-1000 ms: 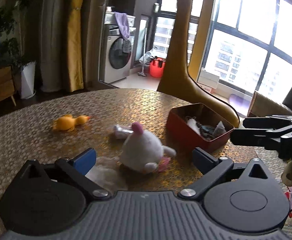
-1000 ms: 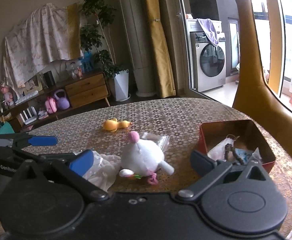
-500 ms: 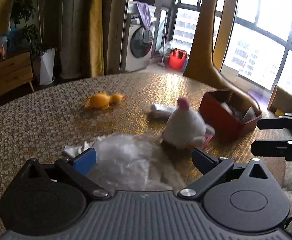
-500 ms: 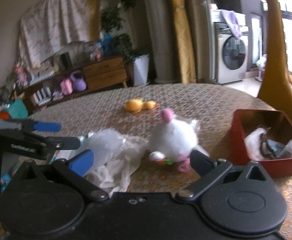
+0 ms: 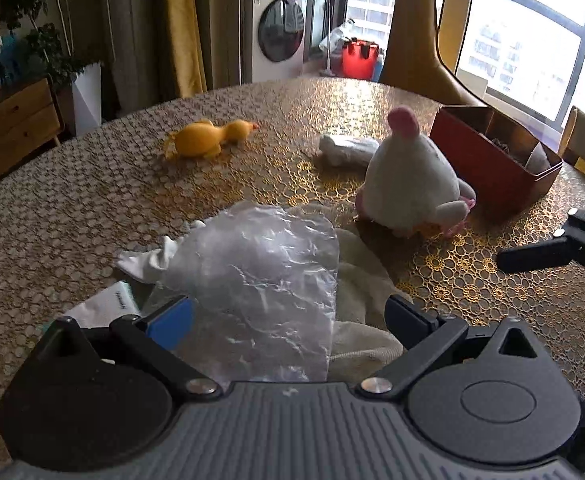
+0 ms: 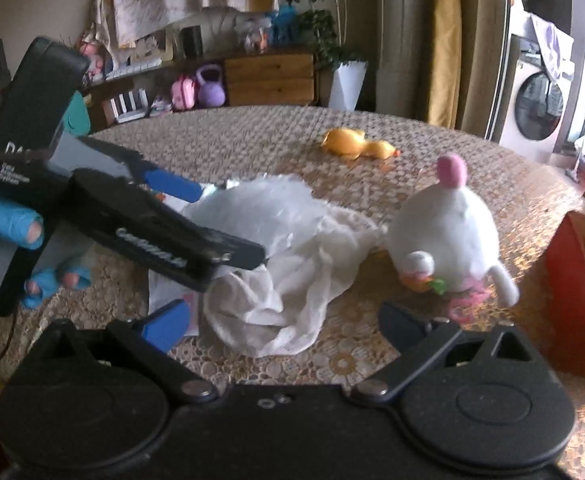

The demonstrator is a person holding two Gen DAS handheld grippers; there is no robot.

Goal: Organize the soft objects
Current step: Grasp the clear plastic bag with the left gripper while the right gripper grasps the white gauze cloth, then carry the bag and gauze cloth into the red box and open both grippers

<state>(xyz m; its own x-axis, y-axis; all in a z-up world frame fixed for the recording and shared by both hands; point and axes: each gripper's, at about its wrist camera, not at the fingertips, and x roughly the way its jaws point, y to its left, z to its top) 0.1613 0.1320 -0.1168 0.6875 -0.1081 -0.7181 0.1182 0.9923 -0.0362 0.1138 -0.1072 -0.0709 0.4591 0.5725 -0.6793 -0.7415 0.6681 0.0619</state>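
left wrist: low, close over table (image 5: 72,200) | right wrist: low, facing leftward | shared: white plush (image 5: 408,188) (image 6: 448,232)

Left gripper (image 5: 288,314): ribbed grey housing along the lower frame, two black discs, black linkage arms with silver screws, one blue and one dark finger pad. Right gripper (image 6: 284,322): black body, same layout. At left of the right view, a hand (image 6: 8,240) wears a blue glove.
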